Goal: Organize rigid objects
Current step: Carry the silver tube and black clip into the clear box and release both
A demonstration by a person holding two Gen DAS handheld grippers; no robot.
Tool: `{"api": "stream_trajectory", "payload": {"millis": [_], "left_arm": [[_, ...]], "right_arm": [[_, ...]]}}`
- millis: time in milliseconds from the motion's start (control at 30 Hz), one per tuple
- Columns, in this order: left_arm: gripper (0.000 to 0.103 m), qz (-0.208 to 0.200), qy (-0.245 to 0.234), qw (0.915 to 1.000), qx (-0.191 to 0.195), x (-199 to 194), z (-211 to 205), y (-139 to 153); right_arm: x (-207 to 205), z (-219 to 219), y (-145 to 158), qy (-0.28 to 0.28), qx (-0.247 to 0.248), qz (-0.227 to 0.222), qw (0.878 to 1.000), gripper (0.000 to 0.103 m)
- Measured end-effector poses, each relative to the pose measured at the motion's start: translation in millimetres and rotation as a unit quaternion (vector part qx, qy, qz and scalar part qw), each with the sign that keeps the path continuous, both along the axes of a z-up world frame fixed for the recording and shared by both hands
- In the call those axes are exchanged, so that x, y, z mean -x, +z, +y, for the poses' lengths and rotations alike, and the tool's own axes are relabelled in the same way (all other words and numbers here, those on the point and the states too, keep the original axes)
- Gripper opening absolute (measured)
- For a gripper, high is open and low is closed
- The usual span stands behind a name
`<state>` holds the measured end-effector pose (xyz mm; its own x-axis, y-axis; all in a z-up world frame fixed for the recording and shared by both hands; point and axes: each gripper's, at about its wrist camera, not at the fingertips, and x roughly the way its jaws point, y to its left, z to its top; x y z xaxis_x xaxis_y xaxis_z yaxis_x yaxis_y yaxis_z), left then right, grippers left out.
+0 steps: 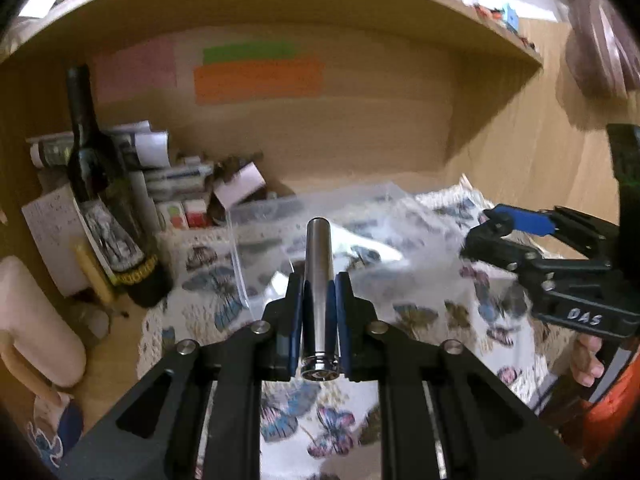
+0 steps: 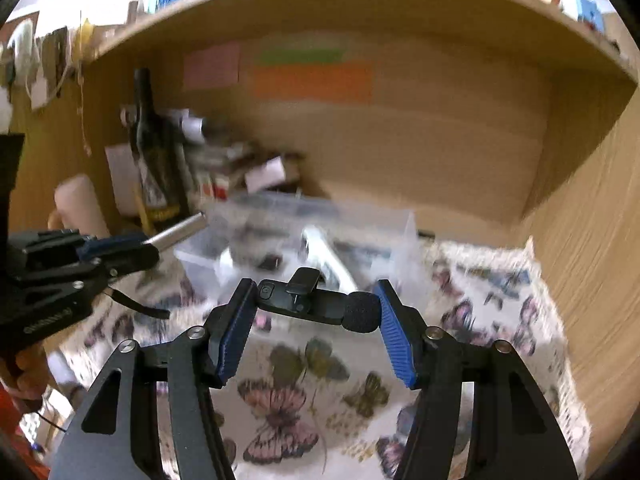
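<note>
The left gripper (image 1: pixel 319 292) is clamping a metal cylinder (image 1: pixel 319 280) lengthwise between its narrowed blue pads, the rod poking forward past the fingertips, while the right gripper (image 2: pixel 318 312) is pinching a small black clip-on microphone (image 2: pixel 320 304) crosswise, its foam tip against the right pad and its fingers fairly wide because the piece spans them end to end. Both are hanging above the butterfly-print cloth (image 2: pixel 304 392) on the desk, near its back edge, where a clear plastic bin (image 2: pixel 296 232) is sitting just ahead. The step in hand seems to be dropping both pieces into that bin, and doing it well probably means carrying each one fully over the rim before easing the fingers apart, tipping the cylinder nose-down so it is not rolling out, and keeping the two grippers from crossing. The left view is showing the cylinder's grooved near end and a dark wine bottle (image 1: pixel 100 200) at the desk's left edge sharply; the right view, though blurred, is showing the microphone and the items already lying in the bin, which the left view renders only as a haze.
</note>
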<state>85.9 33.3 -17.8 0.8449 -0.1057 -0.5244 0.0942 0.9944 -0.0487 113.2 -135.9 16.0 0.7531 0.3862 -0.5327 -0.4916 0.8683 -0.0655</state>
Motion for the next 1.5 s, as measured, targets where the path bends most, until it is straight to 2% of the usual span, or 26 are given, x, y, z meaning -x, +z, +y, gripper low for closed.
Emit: {"api": "stream_trajectory", "payload": {"millis": [200, 400, 533, 700, 767, 933, 1233, 1333, 1500], "left_arm": [[0.015, -0.011, 0.011, 0.9997, 0.018, -22, 12, 21], [0.015, -0.006, 0.009, 0.9993, 0.035, -53, 16, 30], [0.015, 0.007, 0.002, 0.9997, 0.025, -74, 8, 20], [0.015, 0.049, -0.012, 0.9986, 0.017, -103, -2, -3], [0.015, 0.064, -0.018, 0.9978, 0.009, -112, -6, -13], [0.015, 0.096, -0.029, 0.9950, -0.003, -130, -15, -37], [0.015, 0.135, -0.019, 0.9907, -0.009, -150, -17, -64], [0.019, 0.128, -0.015, 0.9916, -0.007, -147, -13, -59], [0.023, 0.102, -0.008, 0.9947, 0.006, -129, -4, -37]], "right_arm": [[-18, 0, 22, -0.007, -0.010, -0.030, 0.999, 0.056], [-49, 6, 19, -0.008, -0.020, -0.012, 1.000, 0.056], [-74, 10, 1, -0.012, -0.021, 0.024, 0.999, 0.056], [-107, 13, -31, -0.039, -0.009, 0.073, 0.997, 0.056], [-117, 14, -45, -0.037, -0.011, 0.098, 0.994, 0.056], [-125, 22, -65, -0.029, 0.007, 0.126, 0.992, 0.056], [-126, 32, -74, -0.024, 0.037, 0.117, 0.992, 0.061], [-126, 31, -70, -0.014, 0.029, 0.124, 0.992, 0.065], [-110, 27, -48, -0.010, 0.020, 0.094, 0.995, 0.066]]}}
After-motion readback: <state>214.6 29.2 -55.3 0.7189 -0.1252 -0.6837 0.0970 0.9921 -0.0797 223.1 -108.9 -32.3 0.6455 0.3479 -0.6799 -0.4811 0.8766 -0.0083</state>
